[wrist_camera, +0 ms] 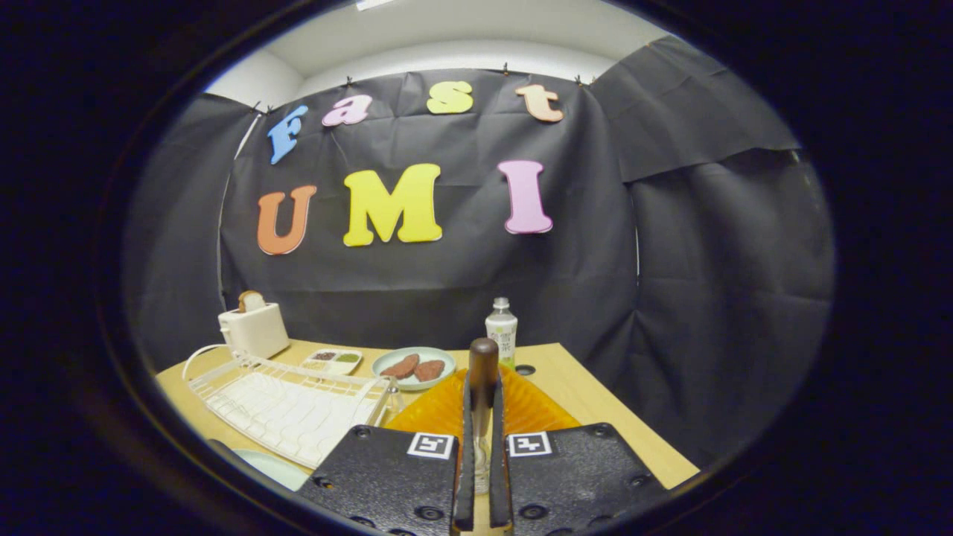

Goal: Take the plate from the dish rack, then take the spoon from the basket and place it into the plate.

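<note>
Claw: my gripper (482, 447) is nearly closed, its two fingers pressed on either side of the spoon (482, 380), which stands up between them with its dark brown handle end pointing up and away from me.
Spoon: held upright; the lower part between my fingers looks pale or clear, and I cannot make out the bowl end.
Basket: the orange ribbed basket (521, 409) sits just ahead of and under my fingers, so I judge the spoon has only just been lifted out of it.
Dish rack: the white wire dish rack (290, 406) lies to the left of the basket, and I see no plate standing in it.
Plate: a pale rim (272, 465) shows near me, left of my left finger and in front of the rack; I take it for the task's plate, though little of it is visible.
Farther off: a plate with two brown pieces of food (414, 367), a small divided tray (333, 361), a white toaster (254, 327) and a bottle (501, 331) stand along the far side of the wooden table (595, 402).
Step in hand: the plate seems already out; I am carrying the spoon.
Next move: I need to swing left and toward me, lower the spoon over the pale plate, then open my fingers.
</note>
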The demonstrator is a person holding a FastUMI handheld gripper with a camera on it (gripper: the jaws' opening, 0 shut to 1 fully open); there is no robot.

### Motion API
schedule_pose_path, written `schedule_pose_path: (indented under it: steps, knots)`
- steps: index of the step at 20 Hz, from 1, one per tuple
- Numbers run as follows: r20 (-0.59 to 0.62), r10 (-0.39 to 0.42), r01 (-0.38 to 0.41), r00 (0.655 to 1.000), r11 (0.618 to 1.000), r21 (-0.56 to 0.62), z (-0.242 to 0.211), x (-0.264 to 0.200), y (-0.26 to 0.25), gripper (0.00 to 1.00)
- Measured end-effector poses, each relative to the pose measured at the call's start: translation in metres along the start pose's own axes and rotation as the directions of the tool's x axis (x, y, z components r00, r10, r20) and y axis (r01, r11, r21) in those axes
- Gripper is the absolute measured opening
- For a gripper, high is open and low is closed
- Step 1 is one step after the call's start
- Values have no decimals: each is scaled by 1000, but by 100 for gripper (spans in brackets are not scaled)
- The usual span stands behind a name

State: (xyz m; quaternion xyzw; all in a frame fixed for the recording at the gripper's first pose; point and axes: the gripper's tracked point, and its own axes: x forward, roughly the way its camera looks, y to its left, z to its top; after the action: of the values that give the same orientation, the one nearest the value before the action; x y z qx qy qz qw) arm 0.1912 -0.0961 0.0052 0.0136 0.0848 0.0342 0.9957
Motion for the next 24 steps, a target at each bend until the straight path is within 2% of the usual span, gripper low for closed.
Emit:
schedule_pose_path:
  steps: [5,12,17,24]
  knots:
    - [79,25,-23,997,999,-35,33,-33,20,13]
    - [113,86,-83,990,996,-30,54,-88,62,13]
    - [82,158,-157,984,988,-11,35,-115,99,13]
    - [25,236,-237,971,971,19,-15,-133,151,13]
